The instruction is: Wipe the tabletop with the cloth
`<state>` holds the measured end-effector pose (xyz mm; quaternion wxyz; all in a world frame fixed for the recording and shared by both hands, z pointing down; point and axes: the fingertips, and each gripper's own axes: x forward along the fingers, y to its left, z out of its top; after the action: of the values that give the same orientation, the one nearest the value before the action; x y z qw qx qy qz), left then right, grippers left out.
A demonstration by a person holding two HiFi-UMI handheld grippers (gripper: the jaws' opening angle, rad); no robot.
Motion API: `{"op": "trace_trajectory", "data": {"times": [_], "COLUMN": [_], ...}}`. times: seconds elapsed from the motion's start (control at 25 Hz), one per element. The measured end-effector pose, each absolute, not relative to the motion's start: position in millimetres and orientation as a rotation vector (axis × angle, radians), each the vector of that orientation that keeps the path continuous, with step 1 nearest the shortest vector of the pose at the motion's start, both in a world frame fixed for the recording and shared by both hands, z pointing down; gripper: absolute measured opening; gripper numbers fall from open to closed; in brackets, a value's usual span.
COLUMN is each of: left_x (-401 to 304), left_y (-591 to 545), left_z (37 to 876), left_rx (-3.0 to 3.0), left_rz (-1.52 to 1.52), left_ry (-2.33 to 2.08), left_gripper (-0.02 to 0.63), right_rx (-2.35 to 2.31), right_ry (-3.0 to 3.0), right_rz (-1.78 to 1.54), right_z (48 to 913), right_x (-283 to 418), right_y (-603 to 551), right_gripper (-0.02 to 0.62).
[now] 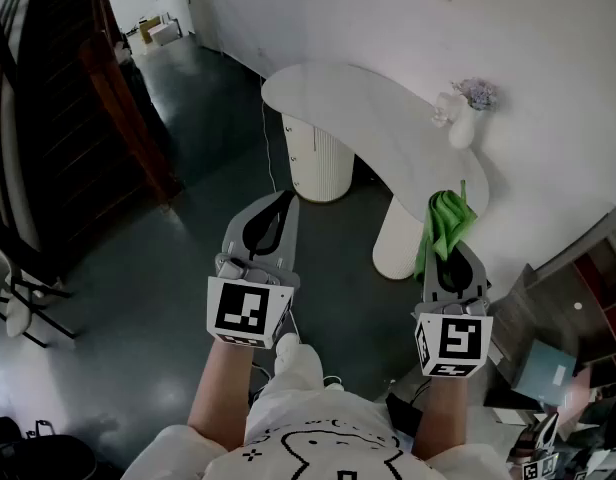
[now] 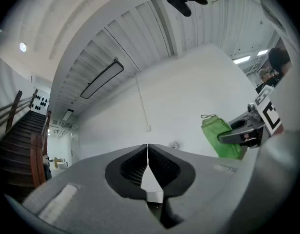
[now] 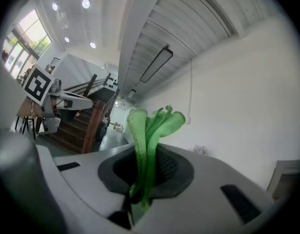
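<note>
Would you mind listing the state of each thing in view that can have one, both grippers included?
left gripper: shut, nothing between its jaws.
right gripper: shut on the green cloth.
green cloth: bunched up, pinched in the right gripper, its free end sticking out past the jaws.
white table: standing, with a vase on it.
vase: upright, with flowers in it.

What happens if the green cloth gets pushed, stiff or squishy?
Probably squishy: the green cloth bunches in soft folds where the right gripper pinches it. It is likely light too, since that one pinch holds it all up.
</note>
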<state>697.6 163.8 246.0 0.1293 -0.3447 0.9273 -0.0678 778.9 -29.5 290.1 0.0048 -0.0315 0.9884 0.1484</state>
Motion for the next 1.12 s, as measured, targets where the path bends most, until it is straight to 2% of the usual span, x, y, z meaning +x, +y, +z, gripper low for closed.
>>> {"op": "trace_trajectory", "data": {"times": [0.2,0.48,1.12], "left_x": [674.3,601.9,357.2], "left_y": [166.9,179.8,219.3], "left_z": [254.1,259.5,252.3], "left_rx": [-0.996,-0.994,-0.940], "left_rz": [-0.206,-0.197,-0.138], "left_ry": [2.698,2.709,2.738], "left_gripper": [0.020,0.020,0.020], "right_rx": [-0.107,-0.086,-0.017], "right_ry": [3.106,3.094,3.106], "right_rz": [0.462,0.390,0.577], "right_z": [296.8,296.2,291.1], "right_x": [758.8,690.8,448.9], "right_y": [-31.8,-21.9,18.6], "right_gripper": [0.043,0.043,0.043]}}
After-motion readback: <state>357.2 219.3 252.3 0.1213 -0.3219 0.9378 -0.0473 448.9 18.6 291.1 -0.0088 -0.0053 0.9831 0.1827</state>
